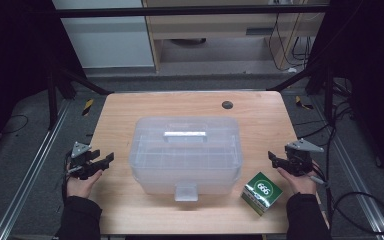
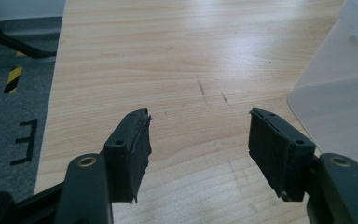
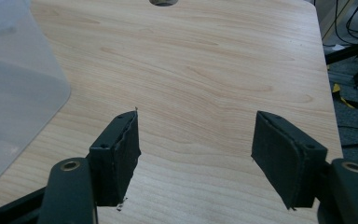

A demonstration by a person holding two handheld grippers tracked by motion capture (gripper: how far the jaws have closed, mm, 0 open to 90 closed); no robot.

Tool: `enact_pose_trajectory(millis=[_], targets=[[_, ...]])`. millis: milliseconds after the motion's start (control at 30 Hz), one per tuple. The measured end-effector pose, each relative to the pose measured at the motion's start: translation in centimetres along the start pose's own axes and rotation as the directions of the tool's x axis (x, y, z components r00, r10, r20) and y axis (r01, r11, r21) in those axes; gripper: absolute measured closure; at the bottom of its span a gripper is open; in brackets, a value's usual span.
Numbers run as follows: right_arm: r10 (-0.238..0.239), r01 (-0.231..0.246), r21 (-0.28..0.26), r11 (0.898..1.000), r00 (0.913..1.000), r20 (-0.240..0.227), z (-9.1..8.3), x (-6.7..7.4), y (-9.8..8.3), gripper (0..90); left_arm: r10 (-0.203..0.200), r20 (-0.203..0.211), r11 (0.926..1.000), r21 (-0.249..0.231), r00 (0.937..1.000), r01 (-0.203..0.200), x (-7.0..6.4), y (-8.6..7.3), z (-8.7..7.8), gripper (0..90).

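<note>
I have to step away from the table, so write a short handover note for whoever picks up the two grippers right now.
Left gripper: open, nothing between the jaws, held over the table's left edge, apart from the box.
Right gripper: open, empty, held near the table's right edge.
Clear plastic storage box: middle of the wooden table, lid on, front latch facing the person.
Green carton: on the table at the box's front right corner, just in front of the right hand.
Done: nothing handled yet, by how things lie.
Left: likely opening the box and putting the carton in, but that is a guess.
</note>
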State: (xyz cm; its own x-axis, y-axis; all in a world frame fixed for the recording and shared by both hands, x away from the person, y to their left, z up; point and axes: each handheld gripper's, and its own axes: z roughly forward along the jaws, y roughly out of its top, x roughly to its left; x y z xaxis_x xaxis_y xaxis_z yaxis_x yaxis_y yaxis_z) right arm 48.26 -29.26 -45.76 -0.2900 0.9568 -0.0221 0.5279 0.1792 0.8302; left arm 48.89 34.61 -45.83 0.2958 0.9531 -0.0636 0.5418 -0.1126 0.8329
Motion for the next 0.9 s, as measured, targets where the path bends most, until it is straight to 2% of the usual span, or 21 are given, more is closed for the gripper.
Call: enact_pose_trajectory(millis=[133, 233, 367, 400, 500, 567, 667, 700, 767, 800, 900], targets=[[0.011, -0.011, -0.007, 1.0, 0.9999, -0.009, -0.2, -0.2, 0.0, 33.7, 0.015, 0.008, 0.9998, -0.008, 0.9998, -0.015, 0.1, 0.4, -0.4, 38.7], [0.027, -0.027, -0.018, 0.999, 0.9993, -0.024, -0.4, -0.2, 0.1, 35.8, 0.007, 0.02, 0.999, -0.043, 0.9998, -0.006, 0.3, 0.8, -1.0, 38.5], [0.026, -0.027, -0.008, 1.0, 0.9993, -0.028, -0.4, 0.1, 0.2, 36.0, 0.021, 0.037, 0.9977, -0.066, 0.9991, -0.018, 0.6, 1.4, -1.6, 37.9], [0.038, -0.039, -0.012, 0.999, 0.9984, -0.042, -0.5, 0.4, 0.2, 36.1, 0.022, 0.036, 0.9967, -0.078, 0.9991, -0.019, 0.8, 1.5, -1.8, 37.8], [0.013, -0.013, 0.002, 1.0, 0.9994, -0.033, -0.5, 0.6, 0.2, 36.1, 0.017, 0.042, 0.9968, -0.079, 0.999, -0.013, 1.0, 1.6, -1.9, 37.9], [0.016, -0.016, 0.004, 1.0, 0.9994, -0.03, -0.5, 0.6, 0.2, 36.1, 0.018, 0.048, 0.9966, -0.081, 0.9987, -0.014, 1.0, 1.7, -2.0, 37.9], [0.02, -0.02, -0.011, 1.0, 0.9994, -0.027, -0.9, 0.6, 0.6, 36.1, 0.053, 0.055, 0.9949, -0.088, 0.9971, -0.048, 0.9, 2.1, -2.5, 37.8], [0.02, -0.02, -0.011, 1.0, 0.9994, -0.027, -0.9, 0.6, 0.6, 36.1, 0.053, 0.055, 0.9949, -0.088, 0.9971, -0.048, 0.9, 2.1, -2.5, 37.8], [0.014, -0.015, -0.015, 1.0, 0.9996, -0.026, -0.9, 0.5, 0.7, 36.1, 0.085, 0.05, 0.9931, -0.085, 0.9951, -0.081, 0.8, 2.4, -3.0, 37.3], [0.013, -0.013, -0.014, 1.0, 0.9996, -0.027, -0.9, 0.5, 0.7, 36.0, 0.101, 0.061, 0.9918, -0.085, 0.993, -0.096, 0.7, 2.8, -3.4, 37.3], [0.006, -0.006, -0.011, 1.0, 0.9996, -0.029, -0.8, 0.4, 0.7, 36.0, 0.116, 0.052, 0.9899, -0.088, 0.9919, -0.111, 0.7, 3.3, -3.8, 37.1]])
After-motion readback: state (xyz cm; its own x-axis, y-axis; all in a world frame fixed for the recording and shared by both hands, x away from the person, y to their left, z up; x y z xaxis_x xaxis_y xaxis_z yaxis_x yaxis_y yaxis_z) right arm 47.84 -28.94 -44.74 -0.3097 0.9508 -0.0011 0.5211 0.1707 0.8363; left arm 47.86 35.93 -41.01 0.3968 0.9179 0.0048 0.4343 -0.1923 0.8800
